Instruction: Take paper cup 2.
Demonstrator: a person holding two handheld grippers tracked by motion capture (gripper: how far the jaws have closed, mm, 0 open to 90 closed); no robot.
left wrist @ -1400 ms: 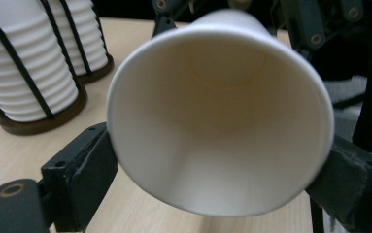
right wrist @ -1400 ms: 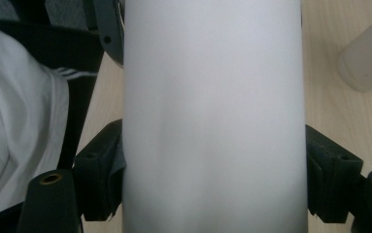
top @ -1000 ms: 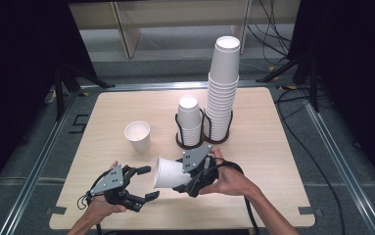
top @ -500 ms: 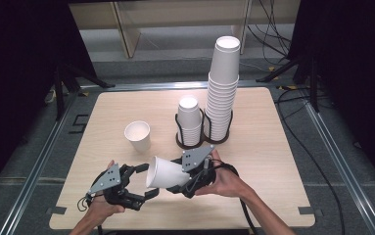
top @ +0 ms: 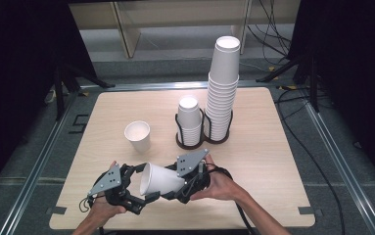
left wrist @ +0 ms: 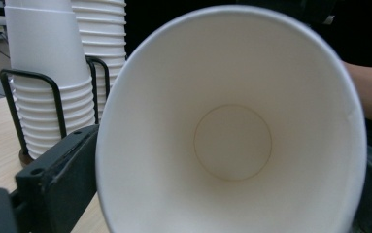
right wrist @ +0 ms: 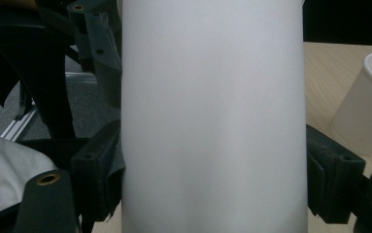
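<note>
Cup handover between my 2 claws
My right claw (top: 175,188) pinches the sideways paper cup (top: 159,179); my left claw (top: 143,188), jaws just spreading, flanks its rim.

no readable text, labels or numbers

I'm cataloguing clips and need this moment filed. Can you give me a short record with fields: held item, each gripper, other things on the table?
held item: white paper cup, lying sideways above the light wooden table, mouth toward the left gripper
right gripper: jaws clamped on the cup's sides
left gripper: jaws have just been opening, standing around the cup's rim
loose cup: second white paper cup, upright
stacks: two white cup stacks in a black wire holder
</note>
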